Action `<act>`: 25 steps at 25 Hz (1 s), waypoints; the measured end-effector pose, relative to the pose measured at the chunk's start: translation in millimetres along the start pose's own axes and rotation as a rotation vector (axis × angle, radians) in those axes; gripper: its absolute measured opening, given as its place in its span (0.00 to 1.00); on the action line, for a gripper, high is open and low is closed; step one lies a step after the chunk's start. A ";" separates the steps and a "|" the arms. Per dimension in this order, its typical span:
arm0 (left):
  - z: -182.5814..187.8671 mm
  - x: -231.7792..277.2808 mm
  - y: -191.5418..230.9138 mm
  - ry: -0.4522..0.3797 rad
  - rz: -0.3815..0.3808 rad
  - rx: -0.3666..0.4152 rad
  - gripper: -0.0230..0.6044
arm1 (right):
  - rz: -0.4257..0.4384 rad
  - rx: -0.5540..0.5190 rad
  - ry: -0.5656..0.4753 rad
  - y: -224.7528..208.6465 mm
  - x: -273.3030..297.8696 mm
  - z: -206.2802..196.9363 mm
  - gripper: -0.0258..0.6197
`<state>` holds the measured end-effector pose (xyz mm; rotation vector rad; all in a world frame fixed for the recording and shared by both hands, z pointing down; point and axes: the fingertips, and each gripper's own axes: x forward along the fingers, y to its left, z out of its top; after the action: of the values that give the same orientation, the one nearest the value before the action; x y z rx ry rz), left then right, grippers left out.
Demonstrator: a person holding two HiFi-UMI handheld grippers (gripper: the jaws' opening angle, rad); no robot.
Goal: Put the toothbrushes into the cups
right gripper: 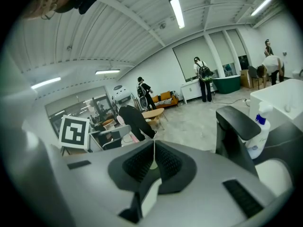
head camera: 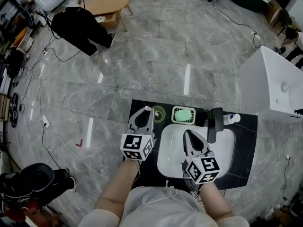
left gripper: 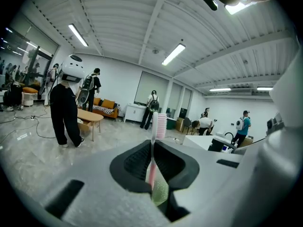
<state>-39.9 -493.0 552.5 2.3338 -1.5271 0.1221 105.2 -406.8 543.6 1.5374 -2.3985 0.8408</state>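
Grey marble flooring surrounds a black countertop (head camera: 245,143) with a white sink basin (head camera: 223,151) set into it. Beyond the basin's far left corner stands a small, round, translucent green cup (head camera: 158,113).

The left gripper (head camera: 145,113) is clamped on a slim pink plastic toothbrush (left gripper: 159,125). The brush stands almost upright between the pads, with its pale pink bristled head up and its handle running down through the jaws. The cup sits just ahead of and below those fingertips, slightly toward the basin. In the left gripper view its green rim shows directly under the handle's lower end, so the brush's long axis looks roughly lined up with the opening. I judge that a short drop and a release would seat it.

The right gripper (head camera: 188,135) hovers over the basin with its jaws pressed together and nothing between them. It is farther from the cup than the left.
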 end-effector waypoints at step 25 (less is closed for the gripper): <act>-60.2 15.7 35.6 0.160 0.091 -0.201 0.10 | -0.032 0.074 0.020 -10.7 -9.5 -13.2 0.08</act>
<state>-58.4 -499.4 621.5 2.0490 -1.4937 0.1656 116.9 -395.5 554.4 1.5813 -2.3474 0.9440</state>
